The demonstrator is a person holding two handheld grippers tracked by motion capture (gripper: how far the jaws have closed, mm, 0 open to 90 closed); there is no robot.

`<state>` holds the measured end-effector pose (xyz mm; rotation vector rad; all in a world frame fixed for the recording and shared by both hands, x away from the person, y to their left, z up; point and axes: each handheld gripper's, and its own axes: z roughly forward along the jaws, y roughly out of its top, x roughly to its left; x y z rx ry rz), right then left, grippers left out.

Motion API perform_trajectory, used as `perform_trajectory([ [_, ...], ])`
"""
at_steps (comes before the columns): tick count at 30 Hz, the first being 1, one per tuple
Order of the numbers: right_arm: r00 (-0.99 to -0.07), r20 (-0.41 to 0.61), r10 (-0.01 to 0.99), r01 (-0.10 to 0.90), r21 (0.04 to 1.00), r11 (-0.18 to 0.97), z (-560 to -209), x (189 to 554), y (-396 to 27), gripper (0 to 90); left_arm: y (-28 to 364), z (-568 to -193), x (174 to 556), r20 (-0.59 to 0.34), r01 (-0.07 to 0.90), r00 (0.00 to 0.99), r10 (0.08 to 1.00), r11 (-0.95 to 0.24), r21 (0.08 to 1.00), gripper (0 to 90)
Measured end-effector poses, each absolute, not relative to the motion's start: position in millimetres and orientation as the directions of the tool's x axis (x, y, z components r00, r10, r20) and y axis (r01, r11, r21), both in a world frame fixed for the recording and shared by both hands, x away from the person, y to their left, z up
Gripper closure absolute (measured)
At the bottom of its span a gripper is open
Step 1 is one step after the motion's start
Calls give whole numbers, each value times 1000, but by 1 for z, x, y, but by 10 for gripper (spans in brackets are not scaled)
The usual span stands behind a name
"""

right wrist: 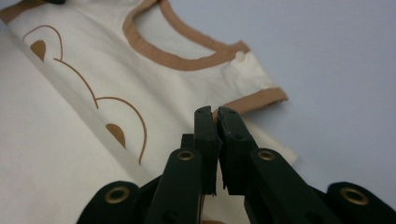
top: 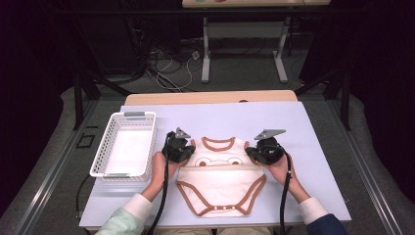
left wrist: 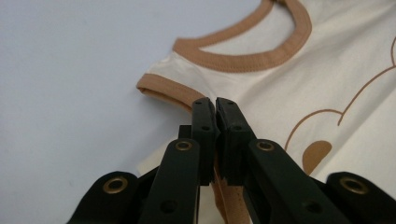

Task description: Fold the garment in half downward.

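Item: cream baby bodysuit [top: 221,182] with tan trim and a bear-face print, lay flat on the lavender-covered counter [top: 313,132], neck opening toward the far edge, snap crotch toward the person. The lower part appeared folded up over the chest, its edge crossing just under the printed face.

Left tongs [top: 188,148]: at the garment's left sleeve, closed on the fabric. In the left gripper view the left tongs [left wrist: 215,103] stood with jaws pressed together, a strip of tan-edged cloth pinched between them, the sleeve cuff [left wrist: 163,88] just beyond the tips.

Right tongs [top: 250,151]: at the garment's right sleeve, likewise clamped. In the right gripper view the right tongs [right wrist: 215,112] had jaws together on the cloth beside the tan cuff [right wrist: 259,99], with the collar [right wrist: 187,58] farther ahead.

Bodysuit thus spanned between the two tongs, held at both shoulders.

Also present: white perforated basket [top: 147,142], on the counter left of the left tongs, apart from the garment.
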<state>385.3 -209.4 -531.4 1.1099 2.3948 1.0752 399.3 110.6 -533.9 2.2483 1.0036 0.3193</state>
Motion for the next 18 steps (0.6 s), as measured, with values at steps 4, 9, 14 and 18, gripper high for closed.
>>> perform_trajectory([
  [4, -659, 55, 750, 563, 697, 444, -545, 387, -208, 725, 111, -542, 400, -50, 593, 674, 737, -499, 632, 794],
  [9, -641, 45, 767, 551, 722, 419, -540, 395, -211, 562, 114, -536, 410, -25, 593, 635, 772, -466, 656, 489],
  [14, -611, 51, 790, 546, 750, 374, -534, 407, -212, 552, 115, -535, 428, -41, 618, 595, 803, -425, 661, 402],
  [18, -574, 64, 817, 568, 750, 340, -538, 420, -210, 550, 113, -539, 443, -63, 643, 571, 819, -398, 654, 399],
])
